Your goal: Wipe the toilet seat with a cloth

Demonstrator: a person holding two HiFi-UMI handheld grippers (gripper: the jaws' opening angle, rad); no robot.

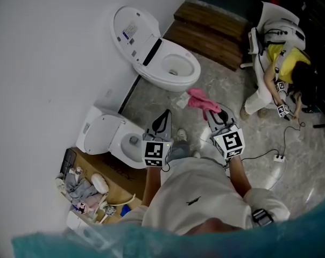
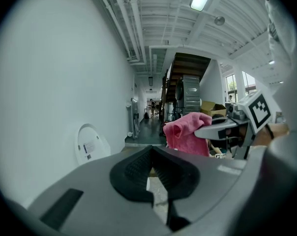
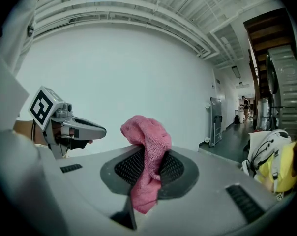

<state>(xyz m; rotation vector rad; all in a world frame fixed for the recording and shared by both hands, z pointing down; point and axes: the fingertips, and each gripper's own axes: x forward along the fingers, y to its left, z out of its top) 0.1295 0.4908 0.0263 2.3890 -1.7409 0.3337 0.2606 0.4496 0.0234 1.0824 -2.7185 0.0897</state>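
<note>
A white toilet (image 1: 170, 69) with its lid (image 1: 131, 30) raised stands against the wall ahead; its seat is down around the bowl. My right gripper (image 1: 218, 113) is shut on a pink cloth (image 1: 199, 100), which bunches out past the fingertips in the air, short of that toilet. In the right gripper view the cloth (image 3: 147, 149) is pinched between the black pads and hangs down. My left gripper (image 1: 163, 118) is beside it, shut with nothing in it; its pads (image 2: 138, 167) meet at the tip. The left gripper view also shows the cloth (image 2: 186, 134) and the toilet lid (image 2: 91, 144).
A second white toilet (image 1: 111, 136) stands at the left, close to my left gripper. A cardboard box of clutter (image 1: 90, 190) lies below it. A person in yellow (image 1: 287, 63) sits at the far right beside wooden steps (image 1: 211, 28). A cable and power strip (image 1: 278, 157) lie on the floor.
</note>
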